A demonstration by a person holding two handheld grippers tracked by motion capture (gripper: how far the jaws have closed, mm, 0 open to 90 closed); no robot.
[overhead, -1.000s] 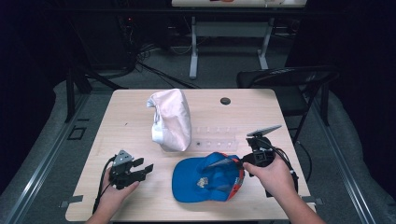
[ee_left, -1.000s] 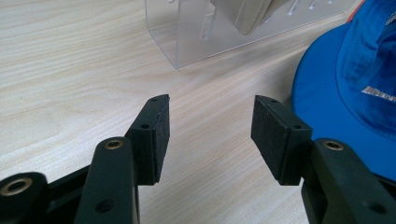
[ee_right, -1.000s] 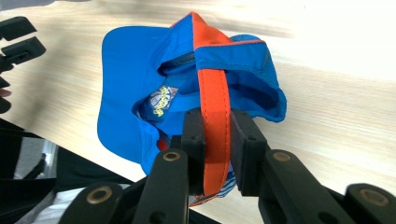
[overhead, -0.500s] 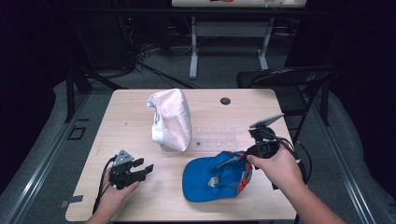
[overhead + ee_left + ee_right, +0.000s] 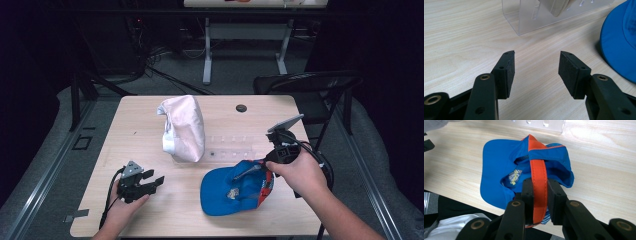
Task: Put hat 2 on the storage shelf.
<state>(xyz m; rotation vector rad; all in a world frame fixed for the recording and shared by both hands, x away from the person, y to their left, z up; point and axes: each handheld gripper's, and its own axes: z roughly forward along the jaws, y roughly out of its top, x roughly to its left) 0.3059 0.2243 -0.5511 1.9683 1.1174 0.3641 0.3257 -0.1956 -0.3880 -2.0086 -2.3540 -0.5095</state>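
Observation:
A blue cap (image 5: 231, 189) with an orange strap (image 5: 538, 173) lies upside down at the table's front right, its back end lifted. My right gripper (image 5: 261, 167) is shut on the orange strap, which runs between the pads (image 5: 527, 192) in the right gripper view. A pink cap (image 5: 183, 127) sits on a clear plastic stand (image 5: 534, 15) near the table's middle. At the front left my left gripper (image 5: 152, 181) rests low over the wood, jaws open and empty; in the left gripper view the gripper (image 5: 536, 66) faces the stand, the blue cap (image 5: 621, 42) at right.
A wooden table (image 5: 125, 140) carries everything. A small black disc (image 5: 241, 108) lies near the far edge. A dark folding chair (image 5: 305, 82) stands behind the right corner. A white-legged bench (image 5: 245, 30) is farther back on the grey floor.
My right gripper has risen and drifted slightly right, pulling the blue cap's back end up by the strap. The left gripper has stayed where it was.

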